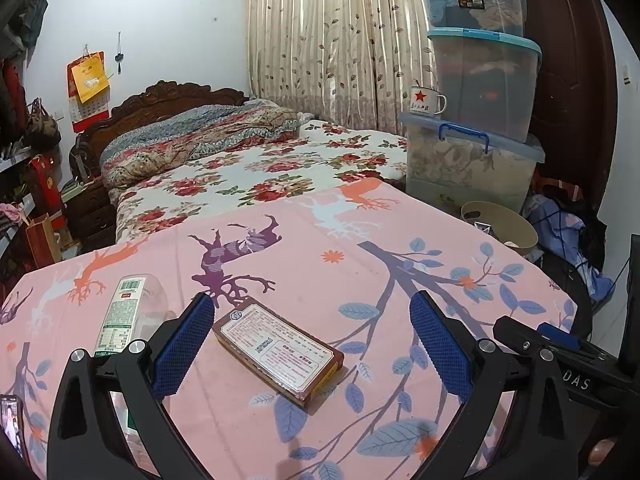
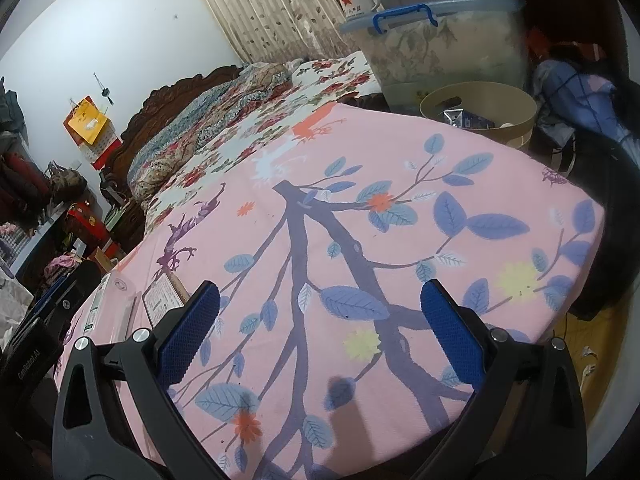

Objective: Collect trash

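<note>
While both grippers hover with fingers apart, left gripper [image 1: 310,344] frames a flat brown printed box [image 1: 279,350]; right gripper [image 2: 320,328] overlooks bare pink leaf-patterned sheet [image 2: 400,240], a tan round basket [image 2: 478,116] beyond its far edge.

table cloth [image 1: 340,280]: pink, printed with blue leaves, purple branches, orange and white deer, orange and yellow flowers
box [image 1: 278,350]: brown sides, pale label printed with small red and dark text
bottle [image 1: 124,312]: clear, white label with a green band
fingers [image 1: 184,344]: blue, fine mesh texture, on black frames
basket [image 2: 478,114]: tan
bed sheet [image 1: 280,168]: white with red roses and green leaves
curtain [image 1: 332,36]: beige, striped, scattered with brown leaves
mug [image 1: 426,100]: white, red star
storage bins [image 1: 480,80]: translucent, blue lids and handle
</note>
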The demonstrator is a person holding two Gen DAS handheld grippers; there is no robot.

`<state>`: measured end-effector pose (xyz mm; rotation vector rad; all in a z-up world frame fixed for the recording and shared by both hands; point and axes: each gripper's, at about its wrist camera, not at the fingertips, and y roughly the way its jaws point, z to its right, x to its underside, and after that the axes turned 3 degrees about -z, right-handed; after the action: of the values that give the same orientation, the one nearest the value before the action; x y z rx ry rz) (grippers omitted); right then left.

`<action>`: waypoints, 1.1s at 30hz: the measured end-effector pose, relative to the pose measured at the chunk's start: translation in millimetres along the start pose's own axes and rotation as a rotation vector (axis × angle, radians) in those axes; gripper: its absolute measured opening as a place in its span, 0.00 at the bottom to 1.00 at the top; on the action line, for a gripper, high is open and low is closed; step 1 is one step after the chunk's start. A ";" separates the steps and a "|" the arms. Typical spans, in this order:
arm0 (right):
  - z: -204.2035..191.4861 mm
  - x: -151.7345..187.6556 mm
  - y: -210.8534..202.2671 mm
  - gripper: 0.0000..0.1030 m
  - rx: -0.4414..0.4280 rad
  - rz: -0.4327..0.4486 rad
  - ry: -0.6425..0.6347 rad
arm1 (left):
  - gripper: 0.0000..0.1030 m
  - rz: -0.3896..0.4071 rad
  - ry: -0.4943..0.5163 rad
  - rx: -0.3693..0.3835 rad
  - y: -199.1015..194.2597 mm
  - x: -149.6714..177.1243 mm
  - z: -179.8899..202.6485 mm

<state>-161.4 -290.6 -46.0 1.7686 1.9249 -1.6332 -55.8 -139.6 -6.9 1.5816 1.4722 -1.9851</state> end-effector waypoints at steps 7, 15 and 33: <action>0.6 -0.8 -0.1 0.97 0.000 -0.001 0.001 | 0.92 0.001 -0.002 -0.003 0.6 0.5 -0.5; 0.3 -0.2 0.2 0.97 -0.001 -0.003 0.002 | 0.92 -0.002 0.003 -0.014 1.0 2.3 0.2; 0.4 -0.3 0.3 0.97 -0.002 -0.005 0.003 | 0.92 0.000 -0.002 -0.013 0.4 3.0 2.2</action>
<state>-161.3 -291.2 -46.2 1.7681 1.9325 -1.6309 -58.1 -140.3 -9.7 1.5741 1.4815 -1.9726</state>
